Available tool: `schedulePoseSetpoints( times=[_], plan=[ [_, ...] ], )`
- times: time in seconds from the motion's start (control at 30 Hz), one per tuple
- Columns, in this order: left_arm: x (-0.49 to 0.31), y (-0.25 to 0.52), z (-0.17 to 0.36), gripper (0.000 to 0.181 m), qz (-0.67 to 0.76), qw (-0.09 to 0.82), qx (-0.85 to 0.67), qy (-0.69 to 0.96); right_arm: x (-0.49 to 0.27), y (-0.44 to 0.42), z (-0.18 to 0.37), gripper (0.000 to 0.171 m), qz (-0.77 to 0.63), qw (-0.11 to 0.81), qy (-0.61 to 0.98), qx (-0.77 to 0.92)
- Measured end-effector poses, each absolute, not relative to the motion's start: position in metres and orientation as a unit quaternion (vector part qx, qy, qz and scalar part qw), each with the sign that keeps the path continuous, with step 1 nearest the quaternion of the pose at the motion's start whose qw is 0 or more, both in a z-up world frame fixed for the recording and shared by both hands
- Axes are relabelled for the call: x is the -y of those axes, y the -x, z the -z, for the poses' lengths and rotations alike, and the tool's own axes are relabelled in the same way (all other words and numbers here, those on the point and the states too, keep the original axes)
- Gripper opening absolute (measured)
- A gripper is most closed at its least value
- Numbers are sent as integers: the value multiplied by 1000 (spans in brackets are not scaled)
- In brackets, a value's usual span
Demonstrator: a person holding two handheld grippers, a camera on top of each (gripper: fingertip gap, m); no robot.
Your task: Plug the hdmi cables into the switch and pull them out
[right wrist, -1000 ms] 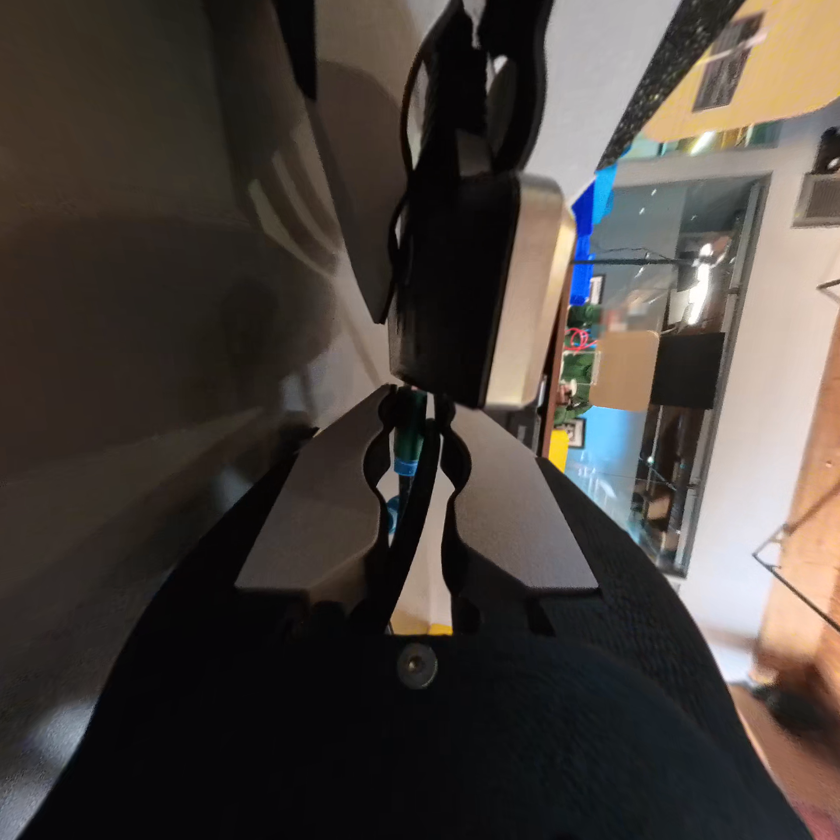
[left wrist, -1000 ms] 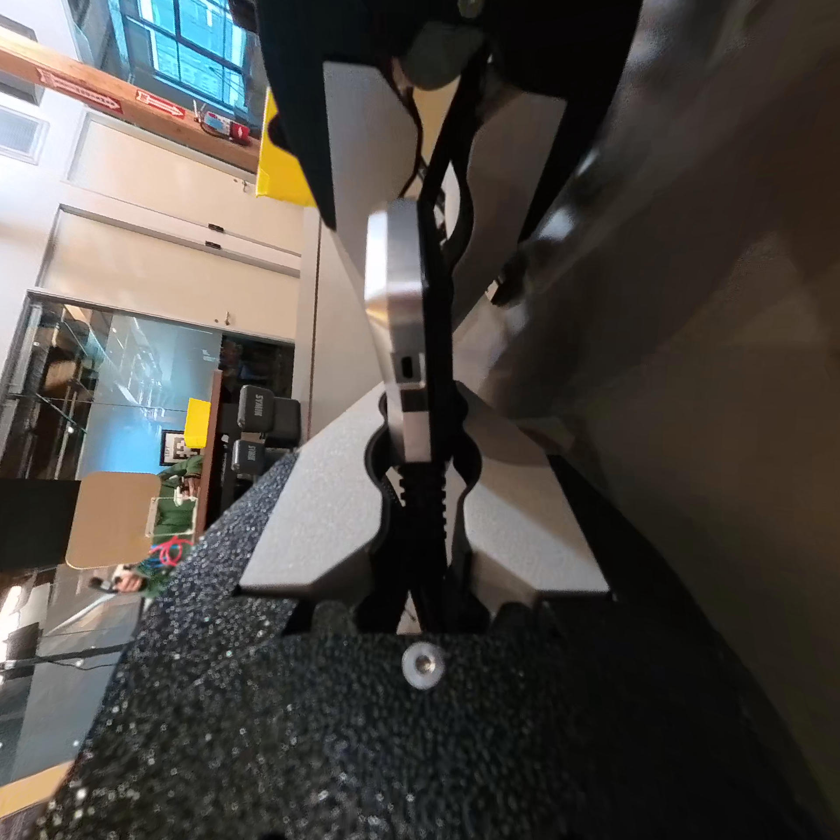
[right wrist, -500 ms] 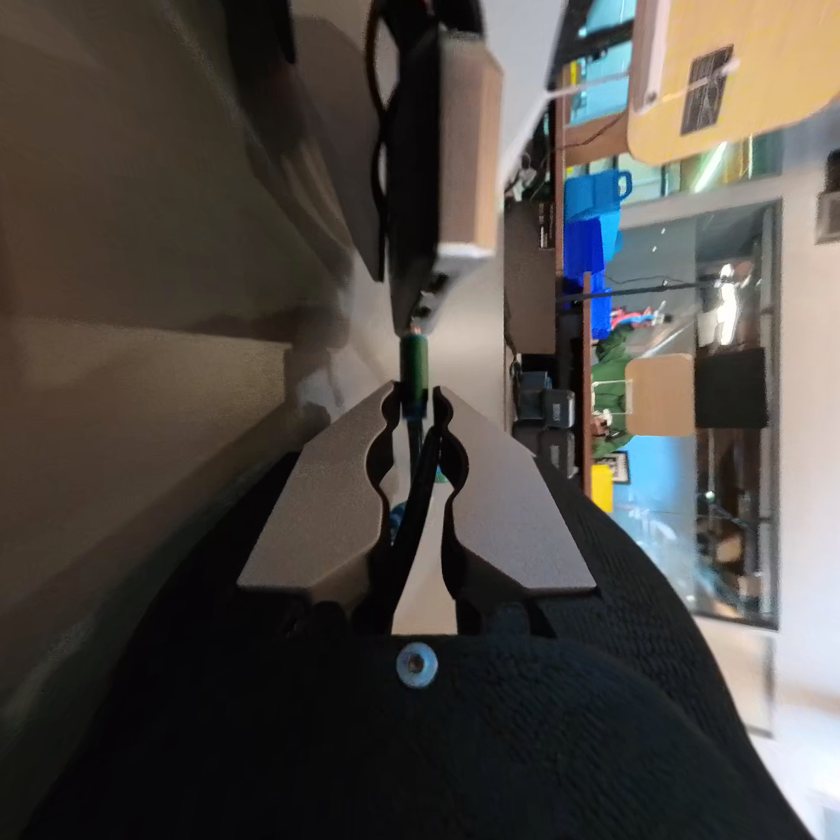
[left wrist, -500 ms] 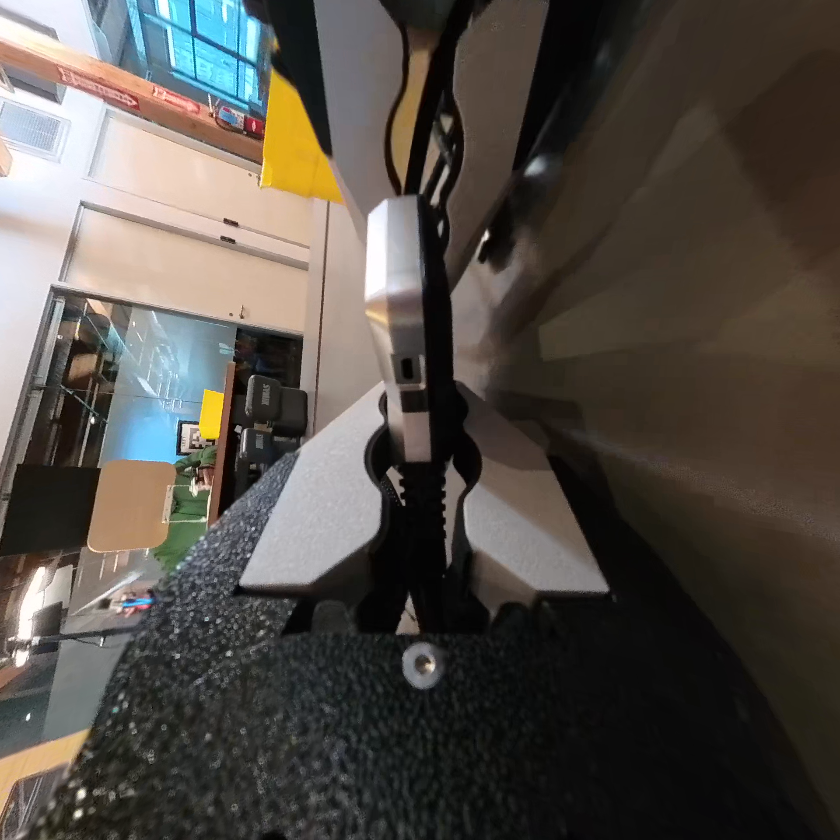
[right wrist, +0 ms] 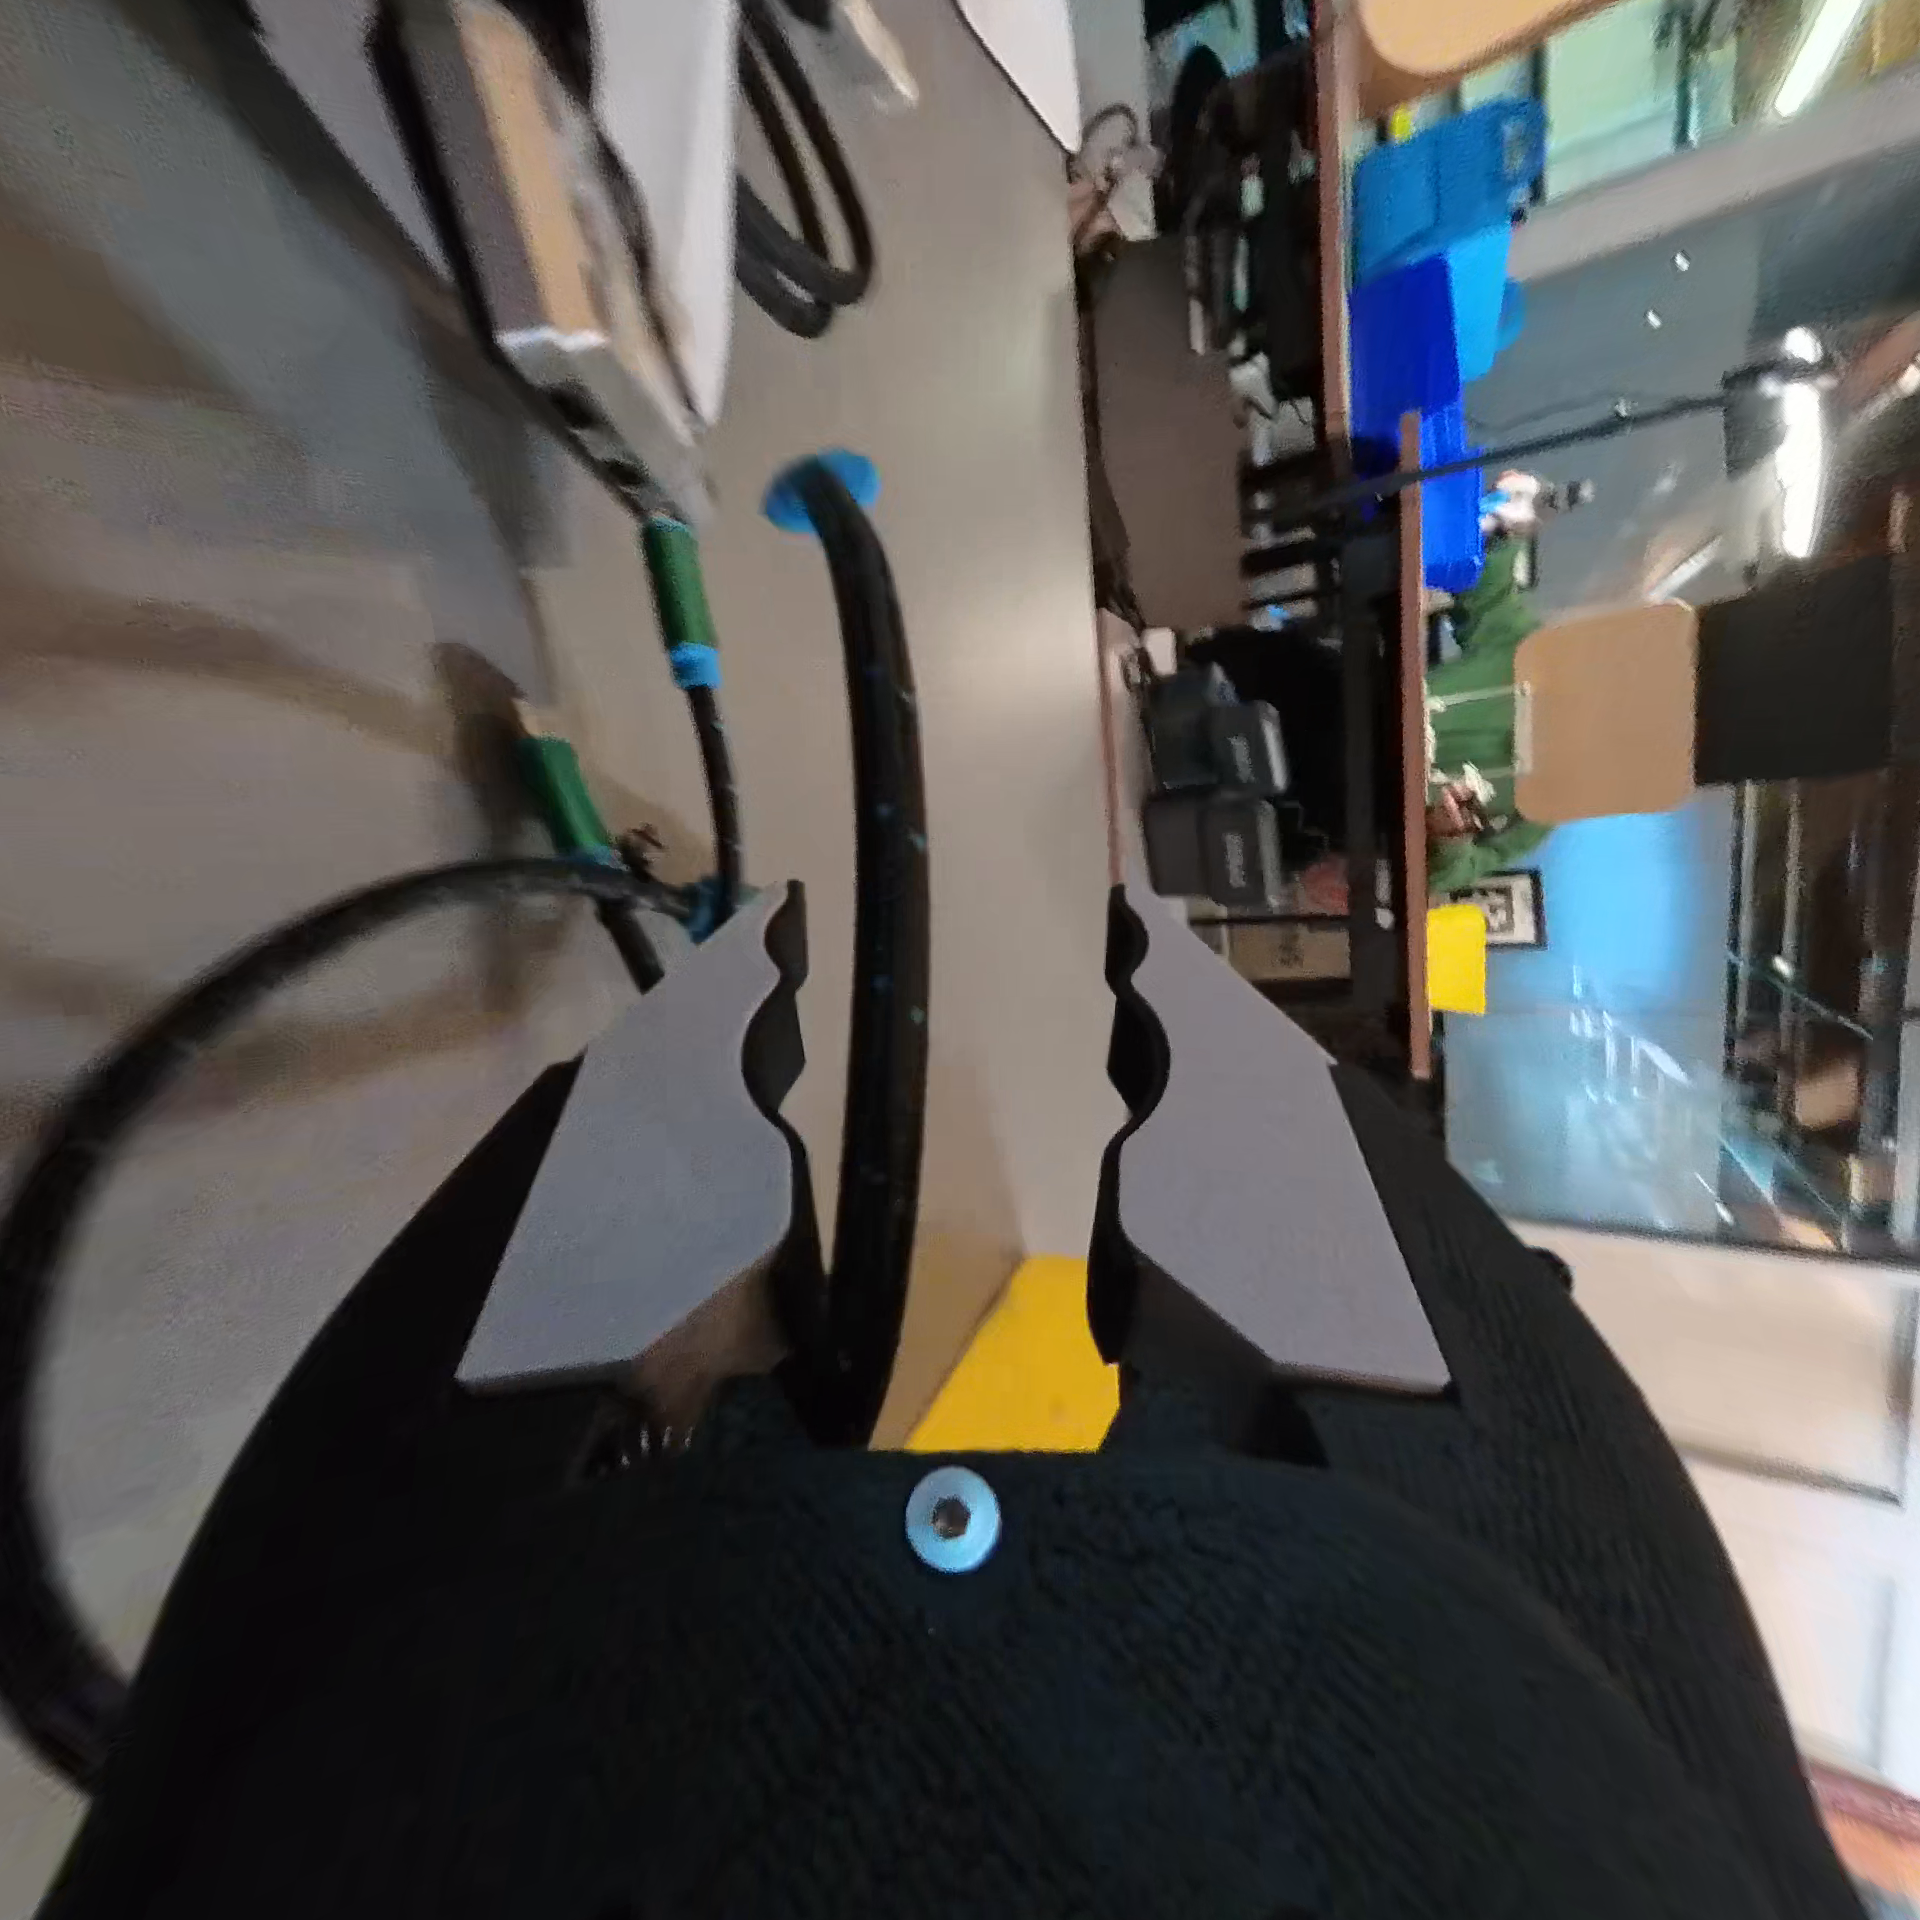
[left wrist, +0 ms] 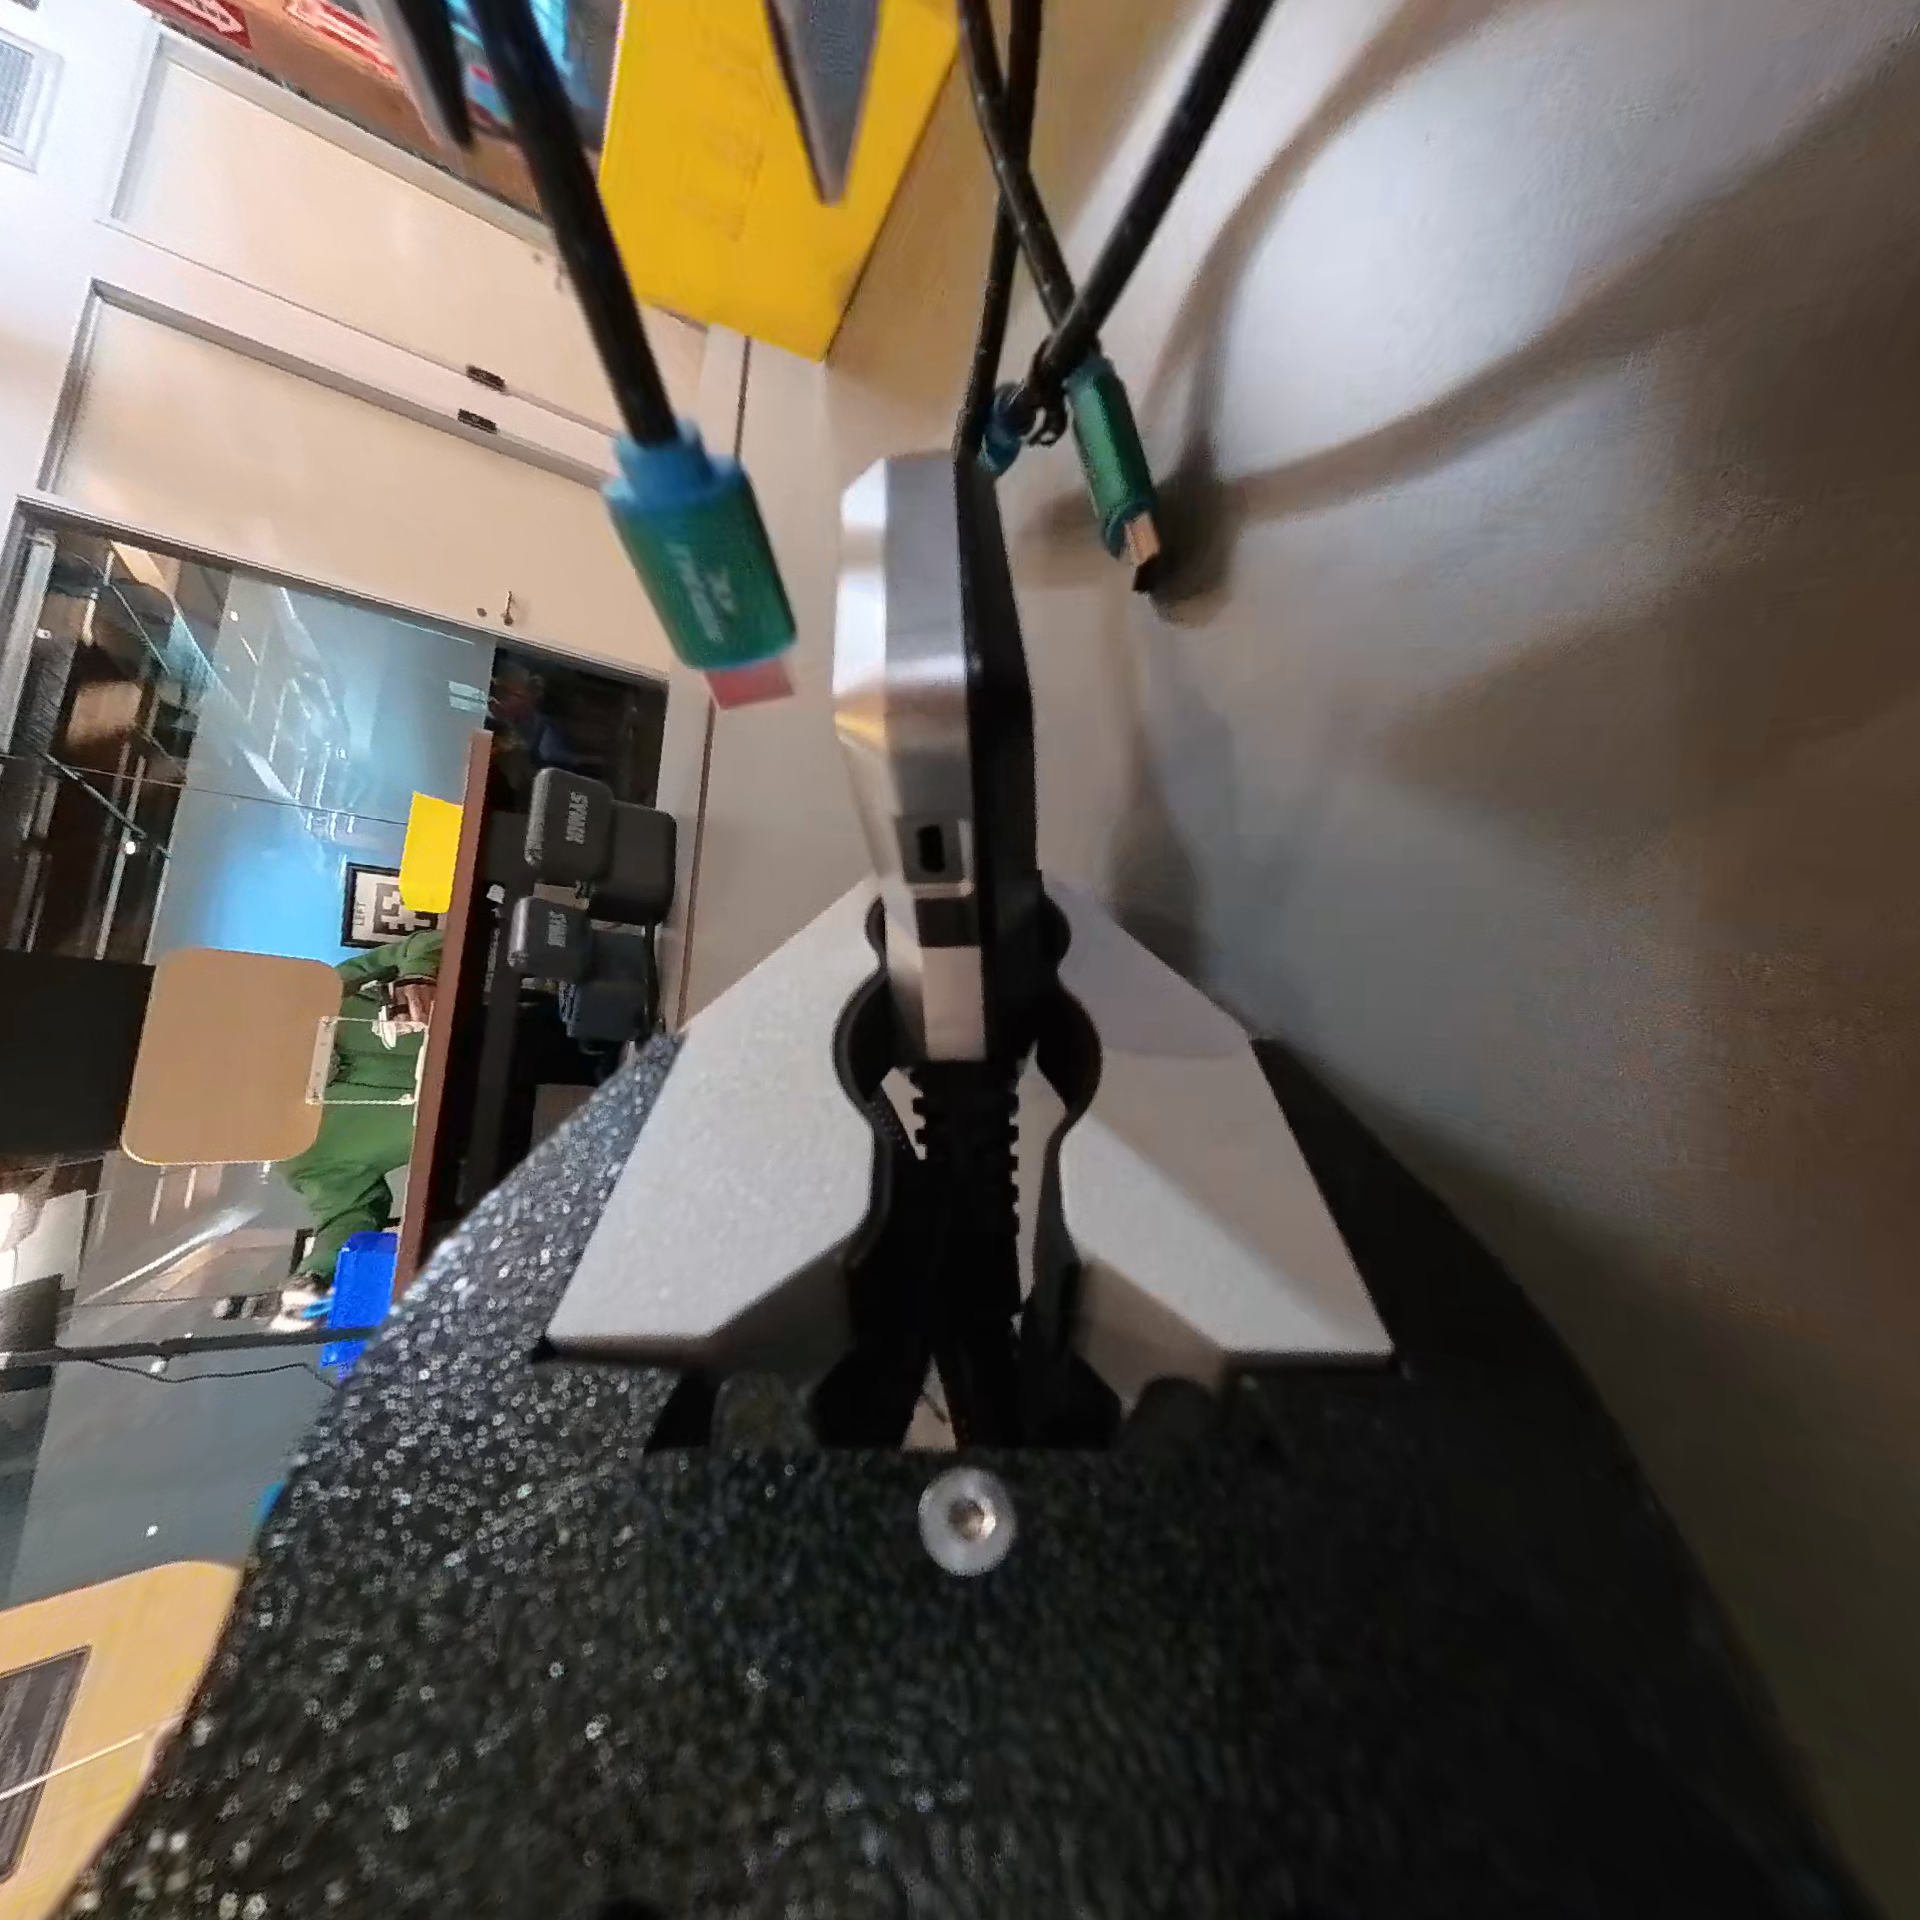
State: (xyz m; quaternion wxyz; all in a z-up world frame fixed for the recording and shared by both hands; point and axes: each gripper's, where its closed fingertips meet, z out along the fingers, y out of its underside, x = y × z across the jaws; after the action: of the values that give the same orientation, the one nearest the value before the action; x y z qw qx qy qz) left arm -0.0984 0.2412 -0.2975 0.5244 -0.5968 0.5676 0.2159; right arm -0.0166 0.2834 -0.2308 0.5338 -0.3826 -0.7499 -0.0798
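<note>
My left gripper is shut on the silver and black switch, which it holds on edge beside the table. A teal HDMI plug hangs free on its black cable to the left of the switch. A second green plug lies against the table. My right gripper is open and empty, and a thick black cable runs loose between its fingers. In the right wrist view the switch is blurred. A green plug sits close below it; I cannot tell whether it is plugged in. Another green plug lies on the table.
A yellow block stands on the table behind the switch and shows between my right fingers. A black cable loops over the table at the left. Shelves, blue bins and a person in green are far behind.
My right gripper has opened, let go of the green plug it held at the switch, and drawn back. The plug now hangs free. My left gripper still holds the switch.
</note>
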Motion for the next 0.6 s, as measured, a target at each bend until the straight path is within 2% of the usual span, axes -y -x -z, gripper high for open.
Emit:
schedulePoseSetpoints(
  times=[0.13, 0.23, 0.33, 0.4, 0.5, 0.6],
  plan=[
    [-237, 89, 293, 20, -197, 531, -566, 599, -294, -4, 206, 57, 135, 544, 416, 717],
    [-236, 90, 290, 20, -195, 535, -561, 601, -287, -7, 193, 49, 86, 579, 413, 698],
    [-241, 97, 291, 20, -196, 530, -546, 618, -257, -1, 189, 43, 15, 634, 326, 701],
    [-244, 99, 292, 20, -200, 527, -539, 626, -242, 0, 207, 43, 56, 639, 243, 728],
    [-248, 102, 297, 20, -214, 516, -534, 635, -220, 6, 246, 51, 112, 598, 153, 779],
    [-254, 108, 302, 20, -224, 507, -526, 645, -193, 10, 262, 68, 80, 586, 111, 799]
  ],
)
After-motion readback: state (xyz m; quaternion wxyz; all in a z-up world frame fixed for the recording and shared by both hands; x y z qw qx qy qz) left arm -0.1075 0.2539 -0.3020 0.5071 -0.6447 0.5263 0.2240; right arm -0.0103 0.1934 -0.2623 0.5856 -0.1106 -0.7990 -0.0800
